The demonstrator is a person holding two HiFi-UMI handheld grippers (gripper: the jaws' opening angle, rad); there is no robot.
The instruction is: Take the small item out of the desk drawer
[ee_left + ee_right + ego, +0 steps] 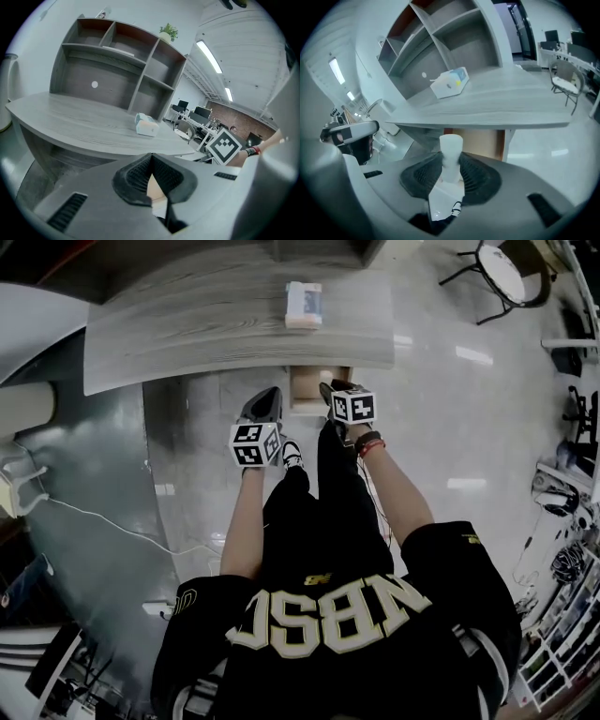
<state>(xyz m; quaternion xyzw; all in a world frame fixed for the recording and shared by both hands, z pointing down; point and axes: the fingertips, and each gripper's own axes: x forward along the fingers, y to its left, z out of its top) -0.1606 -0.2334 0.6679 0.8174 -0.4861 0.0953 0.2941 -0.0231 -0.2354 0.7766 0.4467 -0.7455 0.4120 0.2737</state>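
My right gripper (451,164) is shut on a small white cylinder (451,146), which stands upright between the black ribbed pads and sticks out above them. In the head view the right gripper (339,390) sits just in front of the desk edge, beside the light wooden drawer (307,388) that juts out under the grey desk (187,324). My left gripper (263,407) hangs to the left of the drawer. In its own view the left gripper (151,160) has its jaws shut tip to tip, with nothing between them.
A white and blue tissue box (303,304) lies on the desk top near its front edge. Grey shelving (117,70) rises behind the desk. A white cable (103,521) runs over the floor at the left. Chairs and desks stand far right.
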